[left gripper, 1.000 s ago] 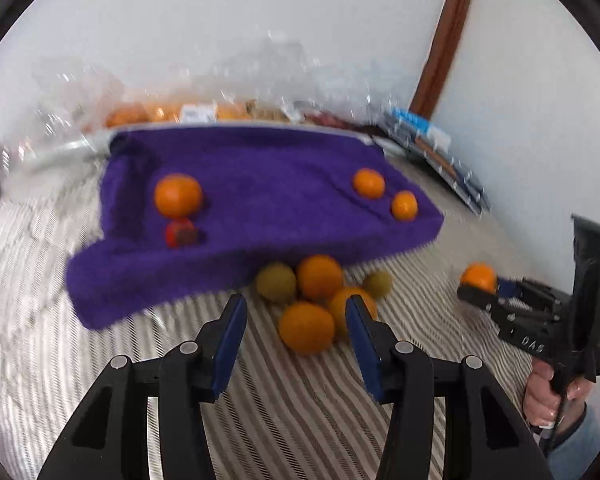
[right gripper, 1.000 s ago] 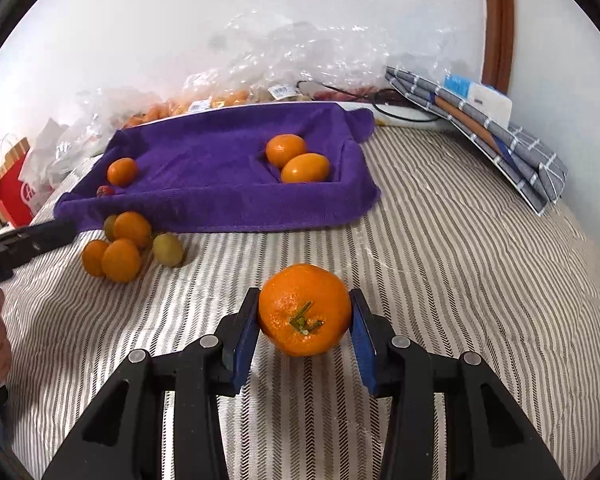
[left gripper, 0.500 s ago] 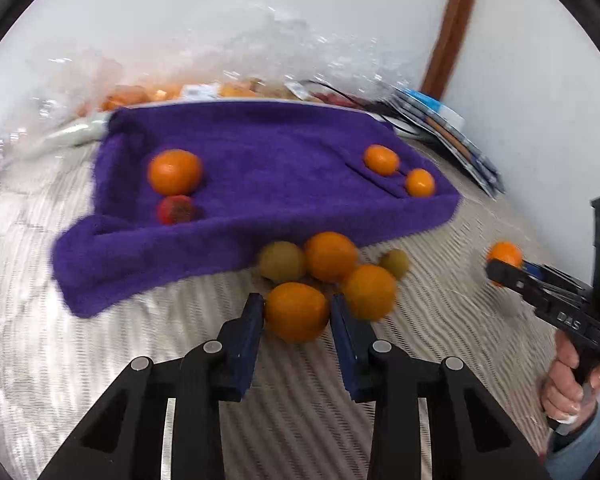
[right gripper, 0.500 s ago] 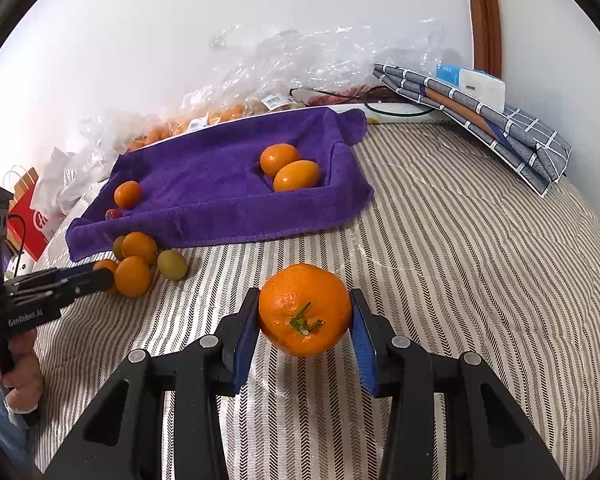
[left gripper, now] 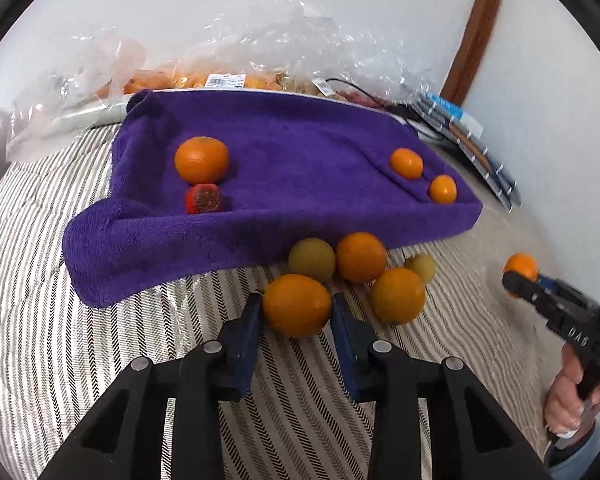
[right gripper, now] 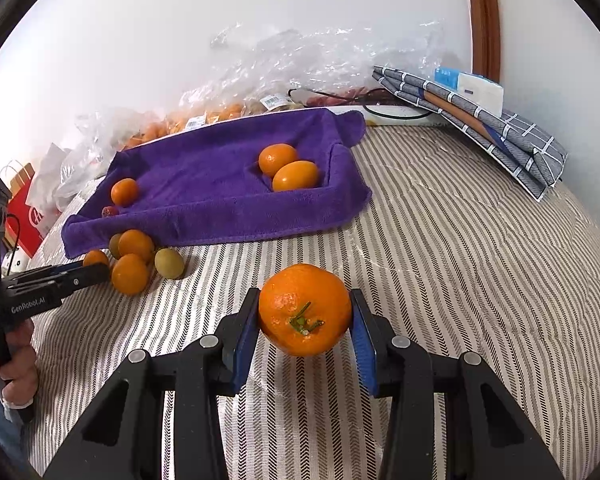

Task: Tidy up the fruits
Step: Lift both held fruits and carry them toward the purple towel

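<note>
This is a home, most likely a bedroom. The things lie on a bed (right gripper: 460, 260) covered with a quilted spread in grey and cream herringbone stripes, pushed against a plain white wall (right gripper: 220, 20). A folded checked cloth (right gripper: 500, 128) rests at the far edge, beside a curved brown wooden frame (right gripper: 482, 20) (a door or mirror edge, hard to tell which). Crumpled clear plastic bags (right gripper: 300, 64) of shop-bought produce, price labels showing, sit along the wall, and a red paper shopping bag (right gripper: 24, 208) stands beside the bed.
</note>
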